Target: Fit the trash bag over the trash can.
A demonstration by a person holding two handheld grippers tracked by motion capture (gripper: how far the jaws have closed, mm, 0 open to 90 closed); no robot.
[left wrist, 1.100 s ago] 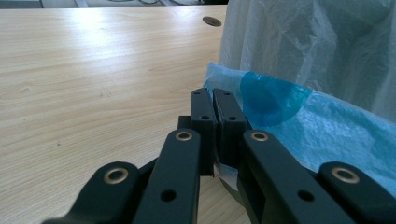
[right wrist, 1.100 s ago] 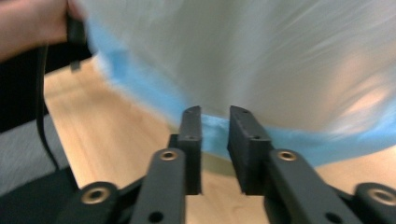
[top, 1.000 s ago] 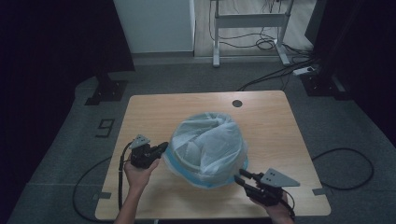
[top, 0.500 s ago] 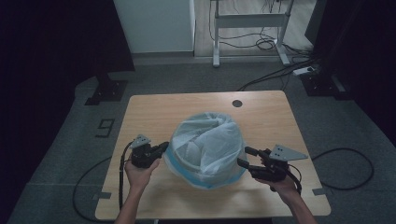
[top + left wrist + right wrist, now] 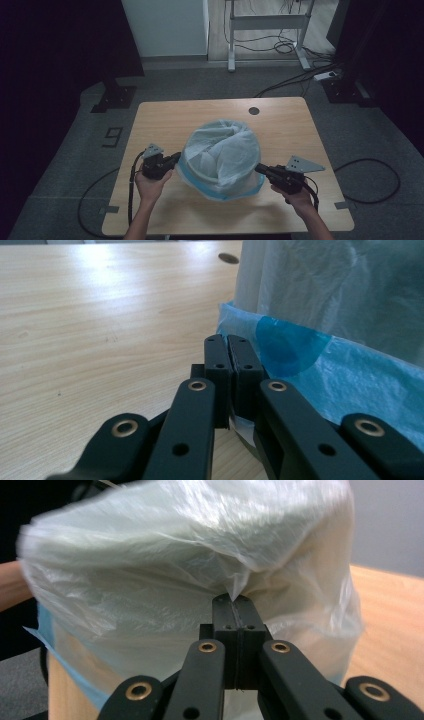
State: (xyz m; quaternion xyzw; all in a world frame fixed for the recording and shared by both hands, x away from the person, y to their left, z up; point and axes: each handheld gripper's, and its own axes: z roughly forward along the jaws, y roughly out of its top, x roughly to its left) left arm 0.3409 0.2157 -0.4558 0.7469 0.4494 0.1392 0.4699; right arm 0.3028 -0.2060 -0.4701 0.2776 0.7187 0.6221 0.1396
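Bag (image 5: 222,155) draped over bin; film pinched by left claw (image 5: 230,352) and right claw (image 5: 235,602), just closed; fitting unfinished.

Dim overhead picture; brighter, slightly blurred close-ups.

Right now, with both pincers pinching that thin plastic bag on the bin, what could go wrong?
1. The right gripper pinches just a small tuck of the plastic bag; pulling may tear the film or slip off.
2. The left gripper is shut on the bag's blue edge; uneven pulls could tip the bin.
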